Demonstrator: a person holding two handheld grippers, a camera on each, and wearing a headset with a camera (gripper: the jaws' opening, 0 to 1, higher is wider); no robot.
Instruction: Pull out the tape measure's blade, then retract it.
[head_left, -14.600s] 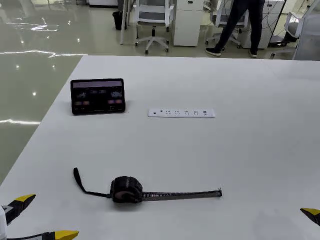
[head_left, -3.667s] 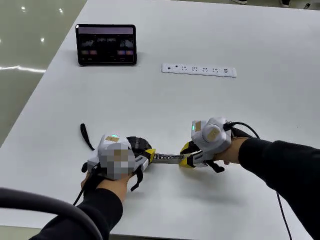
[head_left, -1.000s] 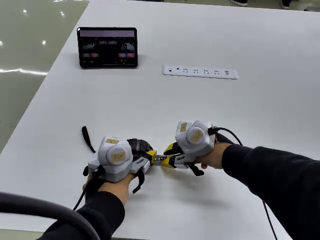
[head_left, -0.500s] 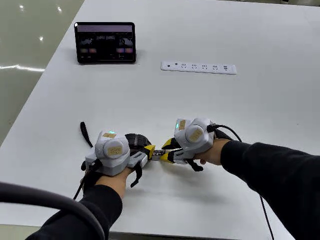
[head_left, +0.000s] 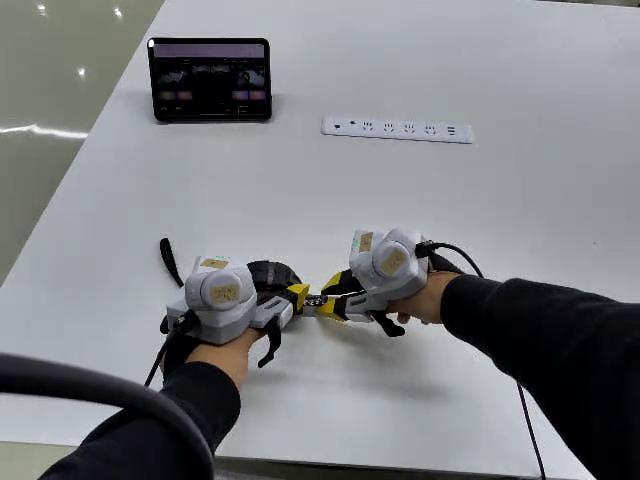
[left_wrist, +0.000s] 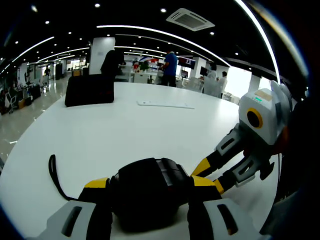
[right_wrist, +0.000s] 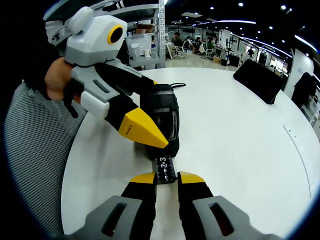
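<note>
A black tape measure (head_left: 272, 276) lies on the white table (head_left: 420, 200), its wrist strap (head_left: 168, 259) trailing to the left. My left gripper (head_left: 284, 302) is shut on the case (left_wrist: 145, 192), yellow tips (left_wrist: 96, 183) on both sides of it. A short length of blade (right_wrist: 163, 168) sticks out of the case (right_wrist: 162, 117) toward my right gripper (right_wrist: 166, 178), which is shut on the blade's end. In the head view the right gripper (head_left: 325, 303) sits just right of the case, nearly touching the left gripper's tip.
A dark tablet (head_left: 210, 79) stands at the table's far left and a white power strip (head_left: 397, 129) lies at the far middle. A cable (head_left: 450, 252) runs from my right hand. People stand in the background (left_wrist: 170, 65).
My right gripper has moved left toward the case, and the exposed blade has shortened to a small stub. The left gripper has kept its hold on the case.
</note>
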